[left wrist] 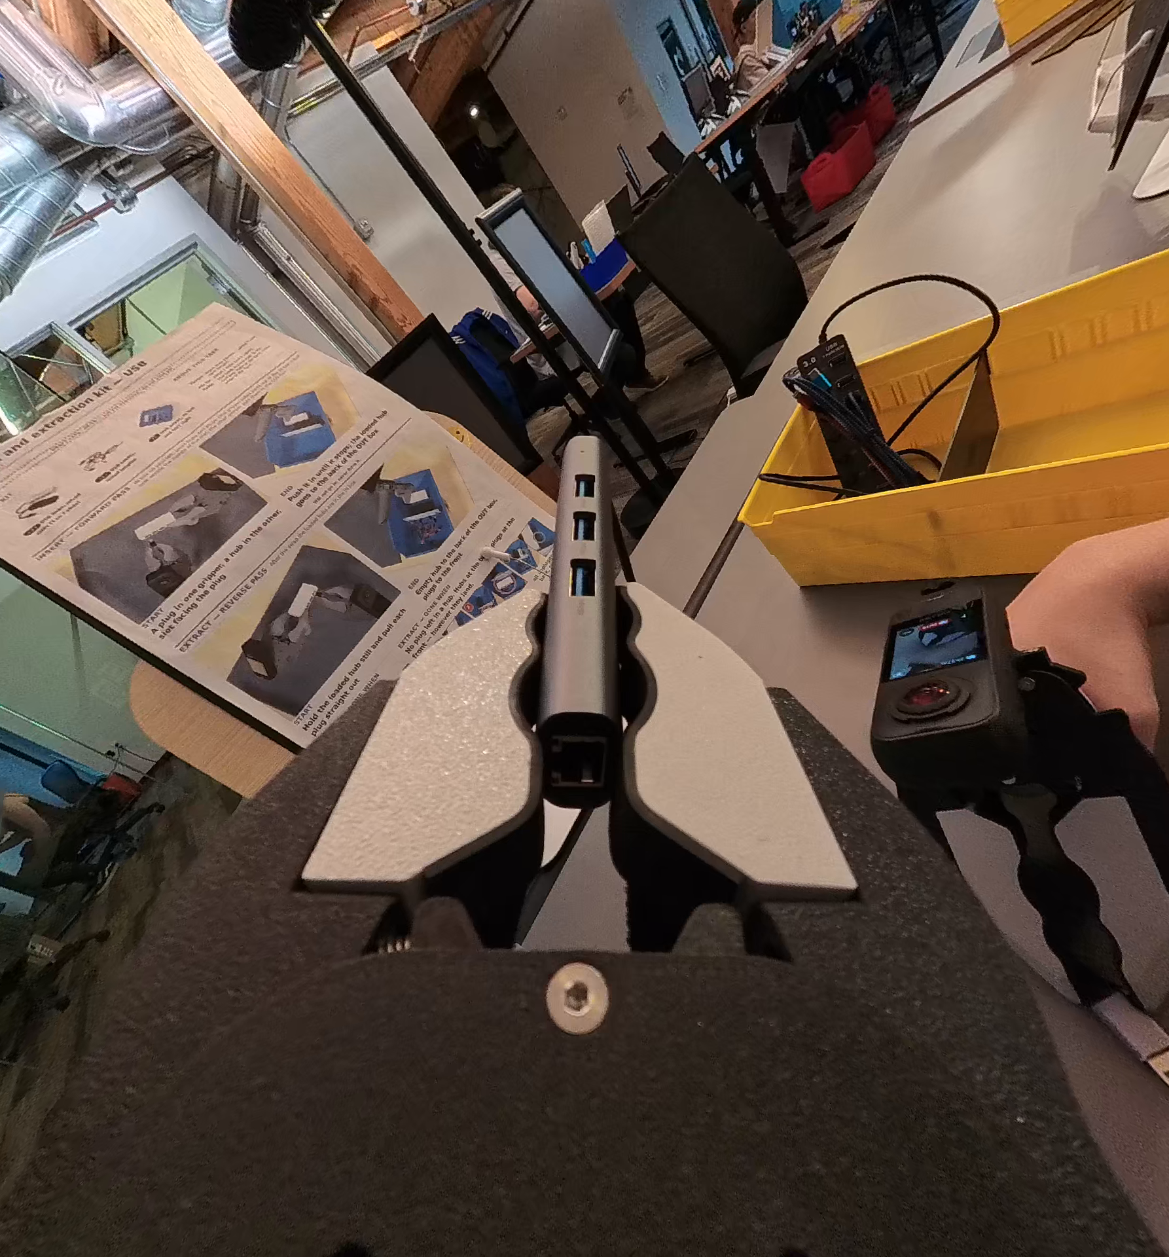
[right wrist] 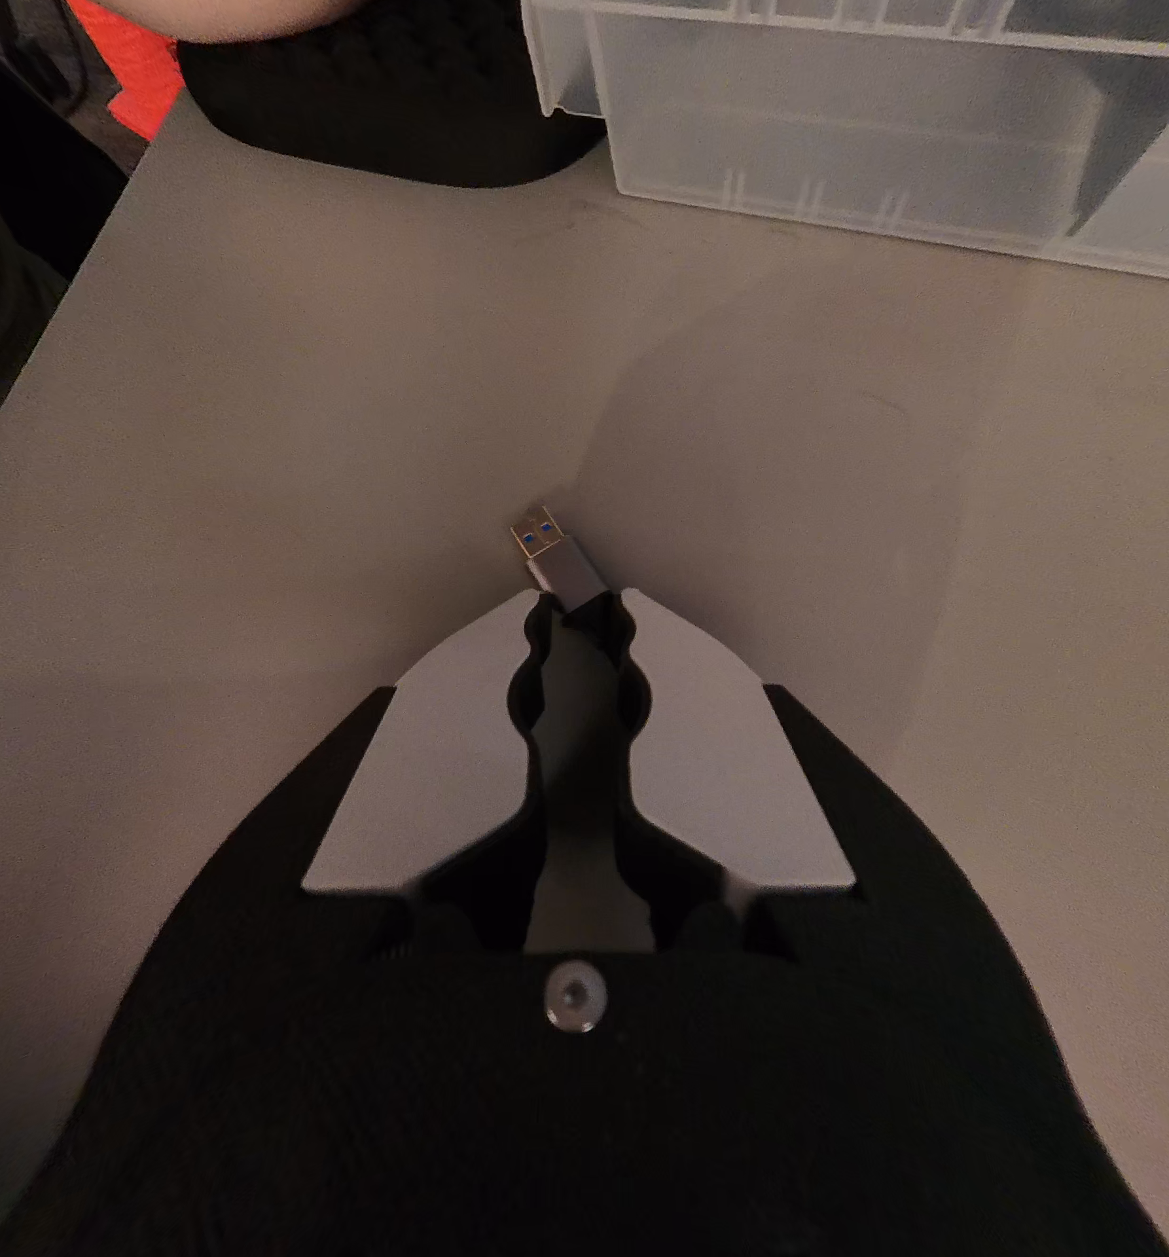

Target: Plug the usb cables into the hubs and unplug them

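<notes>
left gripper [left wrist: 578, 598] clamped on grey hub [left wrist: 582, 578], ports up; right gripper [right wrist: 578, 595] pinching usb plug [right wrist: 558, 561] above table [right wrist: 296, 408], well apart. skewed plug: risks jamming against port rim.

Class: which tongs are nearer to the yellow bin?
Right. The right tongs, gripping a USB plug, sit just before the yellow bin; the left tongs, holding the grey hub, are farther.

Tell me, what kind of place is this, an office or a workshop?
Probably a shared office or lab space with an industrial look. Exposed metal ducts and a wooden beam run overhead, desks with monitors stand behind, and a yellow bin of cables sits on the grey table.
</notes>
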